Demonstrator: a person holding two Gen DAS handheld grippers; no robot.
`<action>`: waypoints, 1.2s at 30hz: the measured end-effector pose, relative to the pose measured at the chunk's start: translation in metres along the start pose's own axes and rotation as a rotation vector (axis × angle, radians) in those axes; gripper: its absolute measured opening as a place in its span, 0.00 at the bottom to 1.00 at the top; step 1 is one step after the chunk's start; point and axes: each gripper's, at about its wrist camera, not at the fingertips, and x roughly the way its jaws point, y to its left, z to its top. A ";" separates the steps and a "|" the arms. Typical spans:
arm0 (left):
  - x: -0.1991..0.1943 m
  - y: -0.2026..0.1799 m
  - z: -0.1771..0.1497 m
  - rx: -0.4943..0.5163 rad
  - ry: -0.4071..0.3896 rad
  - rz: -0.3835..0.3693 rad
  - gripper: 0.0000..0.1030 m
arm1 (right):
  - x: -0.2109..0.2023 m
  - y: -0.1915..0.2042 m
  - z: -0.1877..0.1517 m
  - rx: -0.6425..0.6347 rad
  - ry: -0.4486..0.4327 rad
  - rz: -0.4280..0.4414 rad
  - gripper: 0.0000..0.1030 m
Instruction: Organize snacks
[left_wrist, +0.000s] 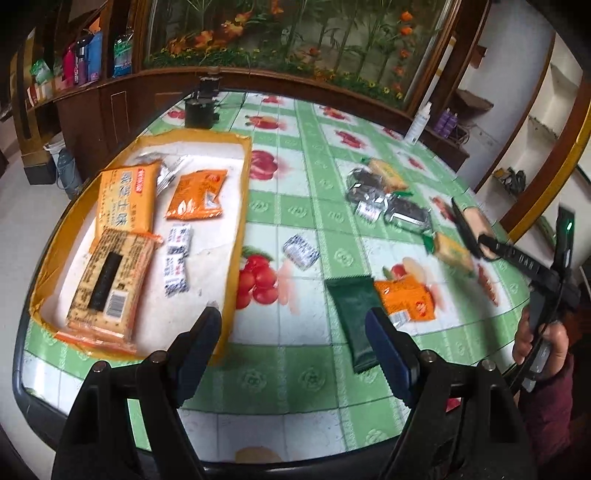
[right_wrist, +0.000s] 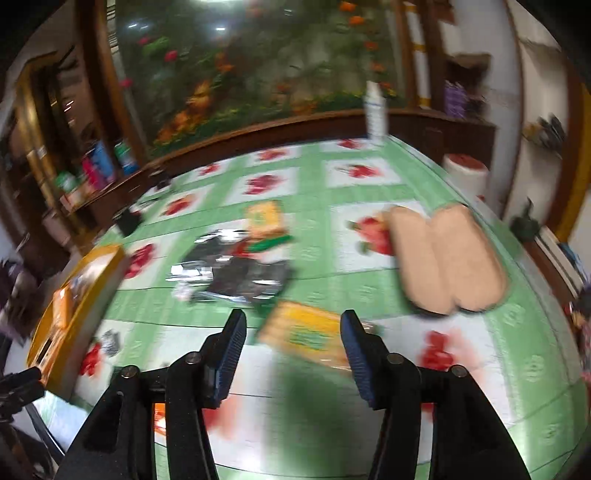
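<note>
A shallow yellow-rimmed box (left_wrist: 238, 206) lies at the table's left and holds two big orange cracker packs (left_wrist: 125, 199), an orange packet (left_wrist: 197, 194) and small white packets (left_wrist: 177, 258). My left gripper (left_wrist: 293, 317) is open and empty over the table, between the box and a dark green bar (left_wrist: 351, 310). An orange packet (left_wrist: 406, 297) lies beside the bar. My right gripper (right_wrist: 293, 325) is open, just above a yellow-green cracker pack (right_wrist: 306, 334); it shows in the left wrist view (left_wrist: 471, 227) too. Silver-black packets (right_wrist: 232, 273) lie beyond.
A small white packet (left_wrist: 301, 251) lies loose mid-table. Two tan oval pads (right_wrist: 448, 254) lie at the table's right. A black stand (left_wrist: 201, 107) and a white bottle (right_wrist: 375, 110) stand at the far edge. Shelves and a flower mural are behind.
</note>
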 end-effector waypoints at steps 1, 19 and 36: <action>0.001 -0.002 0.001 0.002 0.000 -0.006 0.77 | 0.001 -0.011 -0.001 0.024 0.011 -0.005 0.56; 0.025 -0.023 0.004 0.051 0.073 0.016 0.77 | 0.073 -0.006 -0.003 -0.135 0.237 0.119 0.78; 0.121 -0.034 0.059 0.138 0.136 0.214 0.55 | 0.055 0.010 -0.029 -0.199 0.192 0.027 0.51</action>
